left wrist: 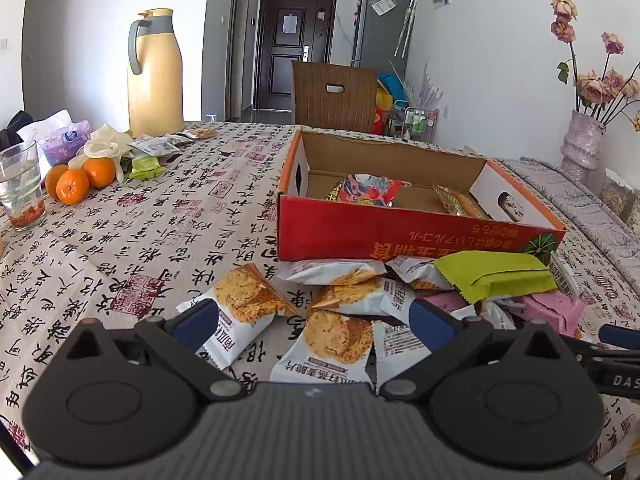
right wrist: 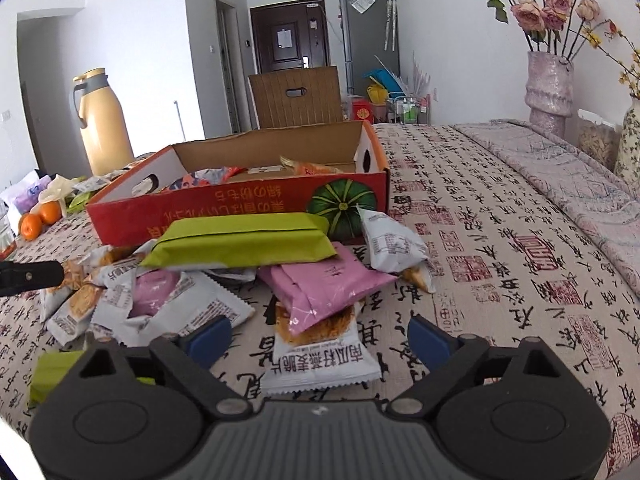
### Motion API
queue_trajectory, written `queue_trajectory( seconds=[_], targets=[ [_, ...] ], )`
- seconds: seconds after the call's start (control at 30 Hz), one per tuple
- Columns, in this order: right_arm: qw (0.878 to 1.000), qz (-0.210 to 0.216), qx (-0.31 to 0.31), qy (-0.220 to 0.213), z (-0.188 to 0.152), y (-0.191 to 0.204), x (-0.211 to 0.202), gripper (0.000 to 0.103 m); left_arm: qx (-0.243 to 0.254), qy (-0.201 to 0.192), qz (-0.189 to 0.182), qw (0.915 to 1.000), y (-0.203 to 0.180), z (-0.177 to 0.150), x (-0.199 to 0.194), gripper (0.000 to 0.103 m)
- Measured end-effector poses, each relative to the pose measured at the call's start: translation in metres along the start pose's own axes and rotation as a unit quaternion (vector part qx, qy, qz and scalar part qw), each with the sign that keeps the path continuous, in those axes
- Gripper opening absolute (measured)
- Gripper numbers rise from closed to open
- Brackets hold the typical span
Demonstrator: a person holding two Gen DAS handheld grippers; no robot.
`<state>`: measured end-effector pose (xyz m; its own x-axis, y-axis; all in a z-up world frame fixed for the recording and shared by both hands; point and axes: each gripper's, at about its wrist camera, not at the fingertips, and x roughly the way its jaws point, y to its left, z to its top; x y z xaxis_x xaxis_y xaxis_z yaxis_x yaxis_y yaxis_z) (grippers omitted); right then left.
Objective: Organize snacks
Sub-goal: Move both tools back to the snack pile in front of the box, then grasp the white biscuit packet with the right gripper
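A red cardboard box (left wrist: 400, 236) (right wrist: 240, 204) lies open on the patterned tablecloth with a few wrapped snacks inside. In front of it is a pile of snack packets: white cracker packets, a long green packet (left wrist: 496, 276) (right wrist: 244, 240) and pink packets (right wrist: 324, 284). My left gripper (left wrist: 316, 322) is open just above the left of the pile, a white cracker packet (left wrist: 336, 340) between its fingers, not pinched. My right gripper (right wrist: 320, 340) is open at the right of the pile, with another white cracker packet (right wrist: 320, 356) lying between its blue pads, untouched.
At the table's far left stand a yellow thermos jug (left wrist: 154, 72), oranges (left wrist: 72, 186), a glass (left wrist: 20, 188) and tissue packs. A vase of dried roses (right wrist: 550, 84) is at the far right. A wooden chair (left wrist: 334, 94) stands behind the table.
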<state>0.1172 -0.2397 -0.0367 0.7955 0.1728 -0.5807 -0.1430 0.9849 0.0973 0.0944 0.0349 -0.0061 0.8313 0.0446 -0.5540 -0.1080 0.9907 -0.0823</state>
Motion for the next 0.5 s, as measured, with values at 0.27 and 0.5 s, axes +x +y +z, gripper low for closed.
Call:
queue_trajectory(
  seconds=[0.27, 0.5],
  targets=[
    [1.000, -0.001, -0.012, 0.021, 0.001, 0.004, 0.022, 0.075, 0.002, 0.006, 0.000, 1.0000, -0.002, -0.001, 0.003, 0.103],
    [0.999, -0.009, -0.042, 0.004, -0.009, 0.012, 0.021, 0.069, 0.007, 0.012, -0.002, 0.9999, -0.004, -0.003, 0.006, 0.103]
  ],
)
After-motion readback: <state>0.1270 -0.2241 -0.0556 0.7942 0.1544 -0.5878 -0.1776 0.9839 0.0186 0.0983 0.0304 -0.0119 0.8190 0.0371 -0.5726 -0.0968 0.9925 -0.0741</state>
